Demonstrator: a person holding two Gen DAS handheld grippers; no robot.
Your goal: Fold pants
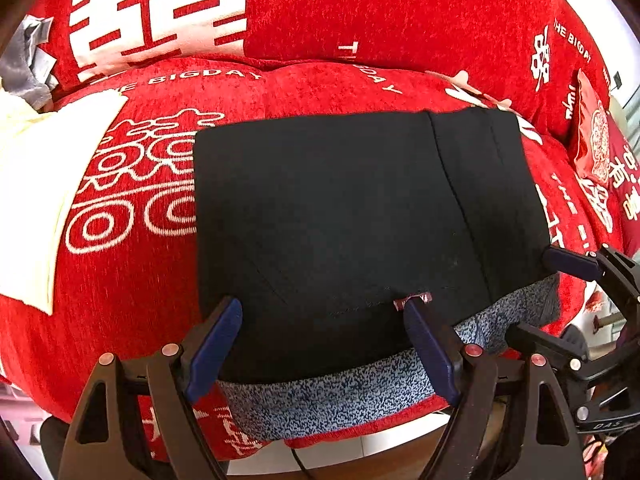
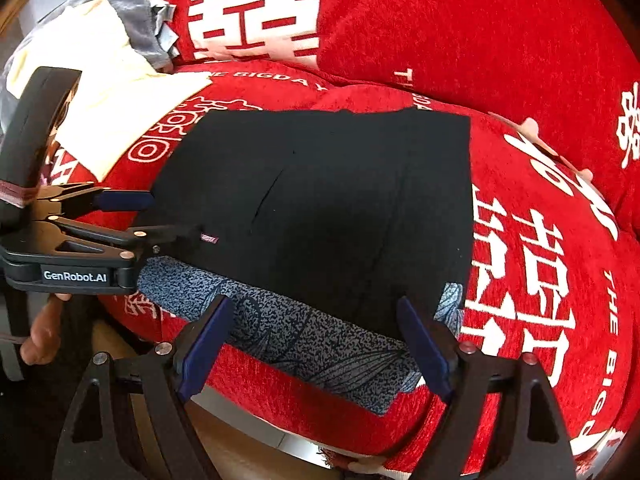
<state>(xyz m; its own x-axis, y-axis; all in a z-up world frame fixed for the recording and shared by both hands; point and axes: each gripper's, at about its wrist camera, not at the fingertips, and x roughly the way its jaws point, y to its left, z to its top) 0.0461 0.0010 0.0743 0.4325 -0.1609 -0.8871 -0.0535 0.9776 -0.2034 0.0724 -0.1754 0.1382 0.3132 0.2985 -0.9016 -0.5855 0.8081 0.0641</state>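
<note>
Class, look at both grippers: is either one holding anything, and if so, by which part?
Nothing is held. The left gripper and right gripper both stand open above the folded black pants.

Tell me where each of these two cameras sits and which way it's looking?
Left wrist view: sits on the left gripper, looking steeply down past its open blue fingers at the folded black pants on the red sofa cover; the right gripper shows at right.
Right wrist view: sits on the right gripper, looking down at the same pants; the left gripper and a person's fingers show at left.
Shared: pants, speckled blue-grey cloth, cream cloth.
</note>
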